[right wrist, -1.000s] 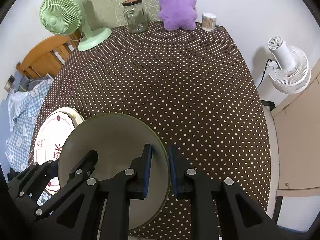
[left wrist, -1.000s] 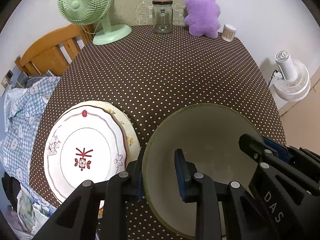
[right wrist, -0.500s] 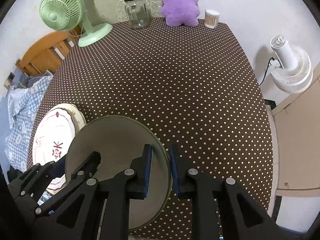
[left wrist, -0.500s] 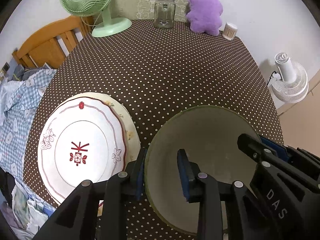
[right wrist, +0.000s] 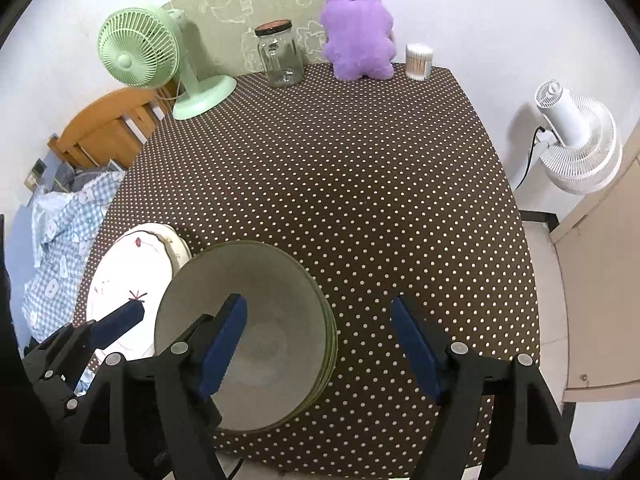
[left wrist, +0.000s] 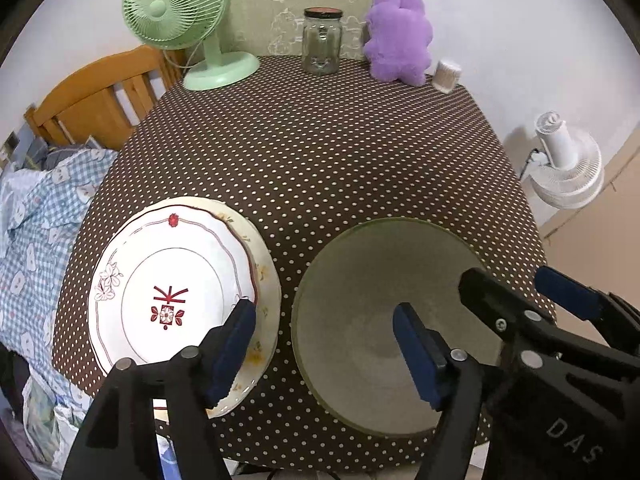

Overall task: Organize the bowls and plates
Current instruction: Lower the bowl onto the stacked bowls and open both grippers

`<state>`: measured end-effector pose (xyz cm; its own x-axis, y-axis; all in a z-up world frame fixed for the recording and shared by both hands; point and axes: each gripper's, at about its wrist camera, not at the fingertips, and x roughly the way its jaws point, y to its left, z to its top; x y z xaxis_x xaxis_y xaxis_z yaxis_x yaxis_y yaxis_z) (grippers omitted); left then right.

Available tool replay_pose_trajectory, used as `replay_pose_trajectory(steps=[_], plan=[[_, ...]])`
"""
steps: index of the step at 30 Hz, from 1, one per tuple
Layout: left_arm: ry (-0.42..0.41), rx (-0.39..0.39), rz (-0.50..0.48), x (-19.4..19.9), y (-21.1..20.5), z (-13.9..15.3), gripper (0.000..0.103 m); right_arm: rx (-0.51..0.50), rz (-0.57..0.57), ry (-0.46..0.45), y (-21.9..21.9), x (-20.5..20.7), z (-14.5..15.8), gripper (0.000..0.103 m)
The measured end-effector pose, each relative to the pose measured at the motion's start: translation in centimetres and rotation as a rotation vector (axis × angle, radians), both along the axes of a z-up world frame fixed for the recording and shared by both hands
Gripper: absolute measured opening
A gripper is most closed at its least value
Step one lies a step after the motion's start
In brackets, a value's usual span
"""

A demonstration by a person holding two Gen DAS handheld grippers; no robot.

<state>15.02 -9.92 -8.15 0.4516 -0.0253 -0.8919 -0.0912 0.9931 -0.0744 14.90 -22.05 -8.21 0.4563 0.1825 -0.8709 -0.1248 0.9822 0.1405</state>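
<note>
A grey-green bowl (left wrist: 384, 304) rests on the dotted tablecloth near the front edge; it also shows in the right wrist view (right wrist: 256, 320). Left of it lies a white plate with a red mark (left wrist: 168, 292) stacked on a cream plate (left wrist: 266, 280); the white plate also shows in the right wrist view (right wrist: 128, 276). My left gripper (left wrist: 324, 348) is open, its jaws spread across the bowl's left rim, not touching it. My right gripper (right wrist: 320, 344) is open, its jaws spread across the bowl's right rim.
At the table's far edge stand a green desk fan (left wrist: 180, 20), a glass jar (left wrist: 322, 40), a purple plush toy (left wrist: 400, 36) and a cotton swab tub (left wrist: 447, 75). A wooden chair (left wrist: 92, 100) with checked cloth is left. A white floor fan (right wrist: 576, 140) stands right.
Both grippers have opened and let go of the bowl's rim. The bowl now rests flat on the table beside the plates.
</note>
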Motion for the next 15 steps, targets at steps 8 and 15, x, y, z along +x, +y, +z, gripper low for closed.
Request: replay_pose_trajectory(steps=[8, 15], plan=[[0.004, -0.047, -0.057, 0.3, 0.9, -0.5, 0.073, 0.011, -0.044, 0.007, 0.5, -0.6, -0.1, 0.077], [-0.022, -0.079, -0.086, 0.8, 2.3, -0.8, 0.074, 0.010, -0.131, 0.025, 1.1, -0.5, -0.7, 0.077]])
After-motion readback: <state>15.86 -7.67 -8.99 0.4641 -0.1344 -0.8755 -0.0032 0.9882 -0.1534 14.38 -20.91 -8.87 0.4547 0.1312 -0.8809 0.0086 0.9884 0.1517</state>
